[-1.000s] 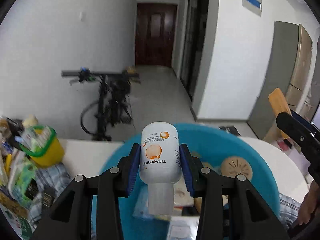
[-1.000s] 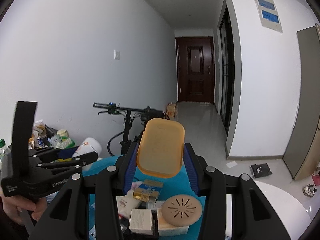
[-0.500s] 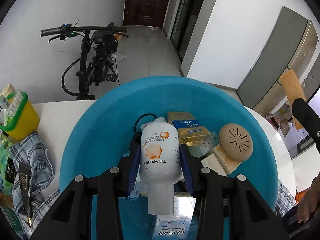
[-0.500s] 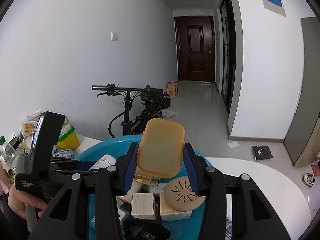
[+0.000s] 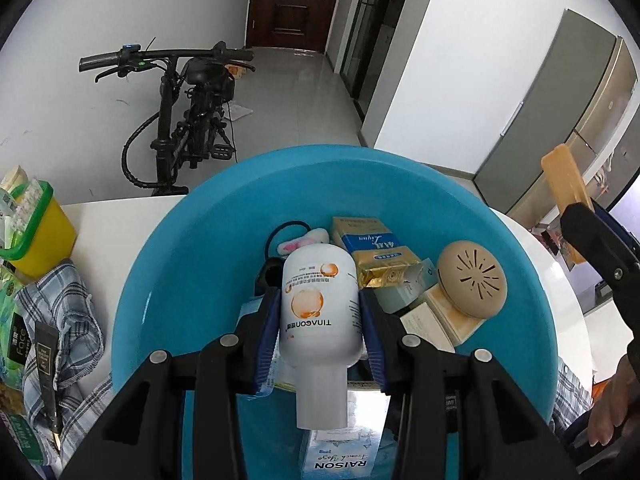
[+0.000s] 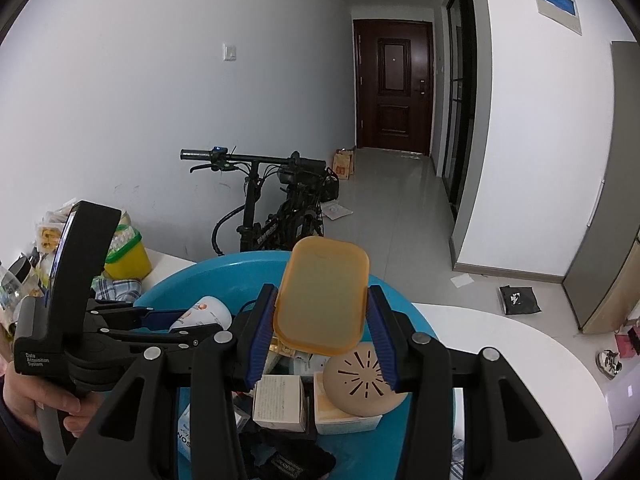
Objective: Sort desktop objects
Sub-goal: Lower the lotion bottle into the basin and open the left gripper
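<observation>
My left gripper [image 5: 318, 322] is shut on a white bottle [image 5: 318, 312] with orange print, cap toward me, held low inside the blue basin [image 5: 192, 264]. My right gripper [image 6: 322, 322] is shut on a flat orange plastic case [image 6: 322, 300], held above the basin's [image 6: 168, 292] right part. The basin holds several boxes, a gold-and-blue packet [image 5: 376, 252] and a round beige vented disc [image 5: 470, 284]. In the right wrist view the left gripper [image 6: 160, 320] and the bottle [image 6: 202, 314] show at the left. In the left wrist view the right gripper [image 5: 600, 248] shows at the right.
The basin stands on a white round table [image 6: 520, 360]. A yellow tub with a green rim [image 5: 32, 220], a checked cloth [image 5: 68, 320] and packets lie at the left. A black bicycle [image 5: 188, 120] stands on the floor beyond the table.
My left gripper has tilted down and lowered the bottle into the basin. My right gripper has moved down a little toward the basin with the orange case.
</observation>
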Demonstrator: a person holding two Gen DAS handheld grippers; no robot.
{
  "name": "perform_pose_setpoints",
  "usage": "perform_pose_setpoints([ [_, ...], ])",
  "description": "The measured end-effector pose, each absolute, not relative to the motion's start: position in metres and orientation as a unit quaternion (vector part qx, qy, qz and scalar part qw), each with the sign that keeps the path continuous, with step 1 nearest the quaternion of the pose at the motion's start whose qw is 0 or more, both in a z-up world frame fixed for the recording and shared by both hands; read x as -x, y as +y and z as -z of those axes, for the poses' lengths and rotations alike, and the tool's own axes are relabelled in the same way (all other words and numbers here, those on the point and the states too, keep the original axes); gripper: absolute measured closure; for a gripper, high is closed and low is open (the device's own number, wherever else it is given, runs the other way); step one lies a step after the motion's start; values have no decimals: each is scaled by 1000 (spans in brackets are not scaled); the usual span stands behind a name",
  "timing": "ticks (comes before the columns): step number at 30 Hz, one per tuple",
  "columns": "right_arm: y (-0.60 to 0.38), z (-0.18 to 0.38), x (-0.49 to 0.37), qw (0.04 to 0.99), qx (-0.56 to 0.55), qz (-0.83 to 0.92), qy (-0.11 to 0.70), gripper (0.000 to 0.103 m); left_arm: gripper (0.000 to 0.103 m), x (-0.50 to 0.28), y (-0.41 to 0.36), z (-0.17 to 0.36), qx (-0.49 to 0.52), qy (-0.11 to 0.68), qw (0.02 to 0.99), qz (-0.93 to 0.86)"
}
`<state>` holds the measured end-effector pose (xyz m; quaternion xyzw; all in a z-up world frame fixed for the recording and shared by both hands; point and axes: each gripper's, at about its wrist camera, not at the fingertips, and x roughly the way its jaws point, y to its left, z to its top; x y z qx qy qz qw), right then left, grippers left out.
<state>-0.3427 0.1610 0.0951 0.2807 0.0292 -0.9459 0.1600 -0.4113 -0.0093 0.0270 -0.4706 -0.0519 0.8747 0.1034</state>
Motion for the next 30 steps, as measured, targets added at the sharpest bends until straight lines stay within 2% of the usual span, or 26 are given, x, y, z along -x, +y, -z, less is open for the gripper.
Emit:
perform_pose_setpoints([
  [6,160,-94,344,163,-283,945,32,59,61,413,-11,-23,474,-61,101,-873],
  [7,160,-93,344,163,-283,945,32,59,54,413,-12,-25,470,-67,103,-874],
  [8,157,-94,346,162,-283,945,32,59,35,411,-13,-27,466,-74,104,-876],
  [10,157,-93,347,162,-285,944,31,59,18,408,-15,-34,446,-76,107,-885],
  [25,154,-88,347,165,-292,941,36,59,18,402,-23,-50,425,-58,66,-901],
  [30,149,-74,356,201,-331,922,33,59,18,401,-26,-51,421,-60,58,-903],
])
